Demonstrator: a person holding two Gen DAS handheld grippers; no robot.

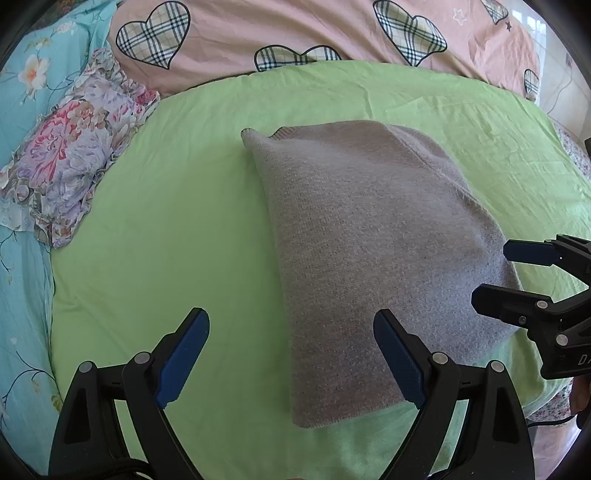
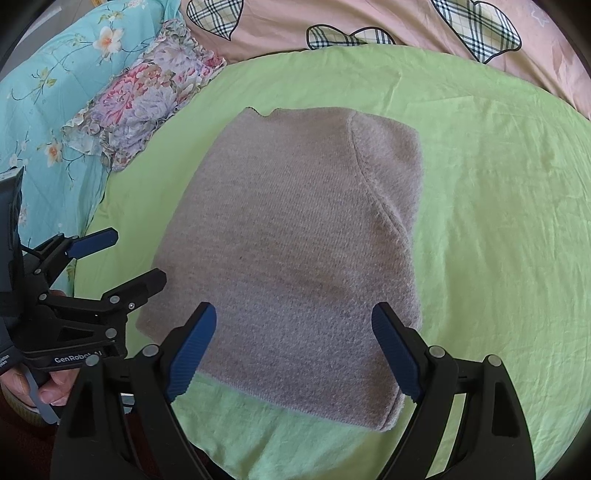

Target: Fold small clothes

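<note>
Two pairs of tongs hang over the bed, and both stand released with nothing between their blue pads: your left gripper (image 1: 291, 354) spread wide, your right gripper (image 2: 293, 347) just as wide.

The grey knit garment (image 1: 369, 258), already folded into a tall block, lies flat on the green sheet (image 1: 166, 221) straight ahead of the tongs. Its long axis runs away from you, from the hem just under your fingertips up toward the pink quilt (image 1: 295, 33). From the left gripper it lies ahead and off to the right, with only the near left corner between the pads. From the right gripper it sits nearly centred, the near hem spanning the gap between the jaws, so your right hand looks the nearer to a clean grip.

I judge that the coming move is a fold along that long axis, near hem carried to the far edge. Take both near corners, left gripper shifting rightward first.
</note>
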